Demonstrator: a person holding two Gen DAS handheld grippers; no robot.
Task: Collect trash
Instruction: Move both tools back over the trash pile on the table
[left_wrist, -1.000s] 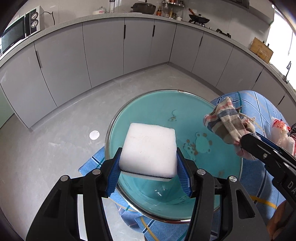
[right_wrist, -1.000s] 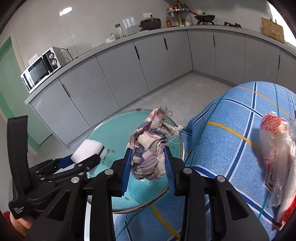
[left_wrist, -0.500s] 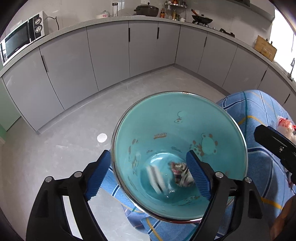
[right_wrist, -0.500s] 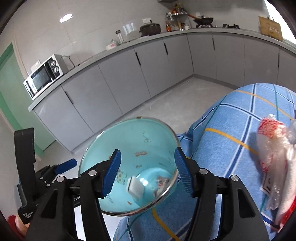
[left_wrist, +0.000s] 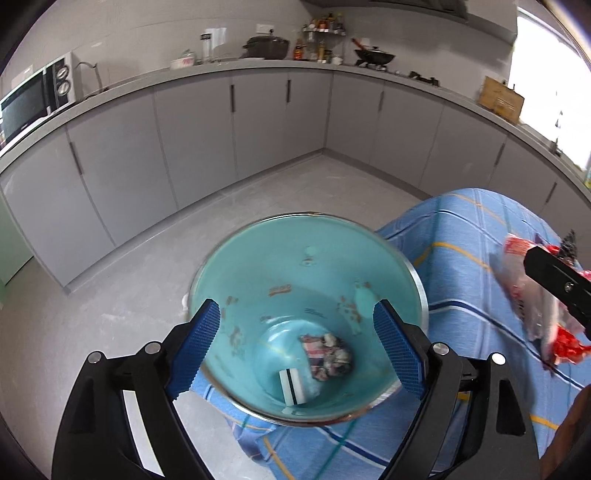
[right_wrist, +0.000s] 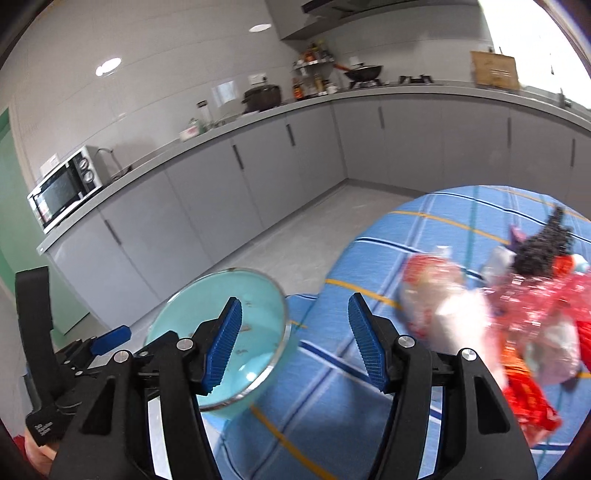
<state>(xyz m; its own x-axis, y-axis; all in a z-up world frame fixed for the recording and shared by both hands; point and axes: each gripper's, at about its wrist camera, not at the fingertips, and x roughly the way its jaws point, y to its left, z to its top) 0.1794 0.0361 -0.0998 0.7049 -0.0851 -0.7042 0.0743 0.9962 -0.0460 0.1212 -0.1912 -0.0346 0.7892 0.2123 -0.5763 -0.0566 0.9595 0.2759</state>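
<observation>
Left wrist view: left gripper (left_wrist: 297, 347) hung above the teal bin (left_wrist: 388, 280), fingers (left_wrist: 197, 349) spread wide with nothing between them. Jaws had just been opening. Down on the bin's floor lay the white sponge (left_wrist: 291, 386), on its edge with a dark stripe showing, and just beside it the crumpled checked rag (left_wrist: 327, 356). Bin stood at the edge of the bench, on the blue plaid cloth (left_wrist: 461, 236). Farther right on the cloth, a blurred heap of red-and-clear plastic wrappers (left_wrist: 532, 306), partly crossed by a black part of the right gripper (left_wrist: 557, 284). Behind, grey cabinets (left_wrist: 192, 147) and a microwave (left_wrist: 33, 98) on the worktop.

Right wrist view: right gripper (right_wrist: 295, 345) pointed between bin (right_wrist: 207, 299) and wrappers (right_wrist: 480, 321), fingers (right_wrist: 225, 350) parted and empty, over the plaid cloth (right_wrist: 436, 221). Jaws had just been opening too. Bin sat left of centre, contents not visible from here. Wrapper heap well to the right, blurred, with a dark bristly thing (right_wrist: 543, 247) on top. Left gripper's black body (right_wrist: 48, 354) at the lower left edge.
</observation>
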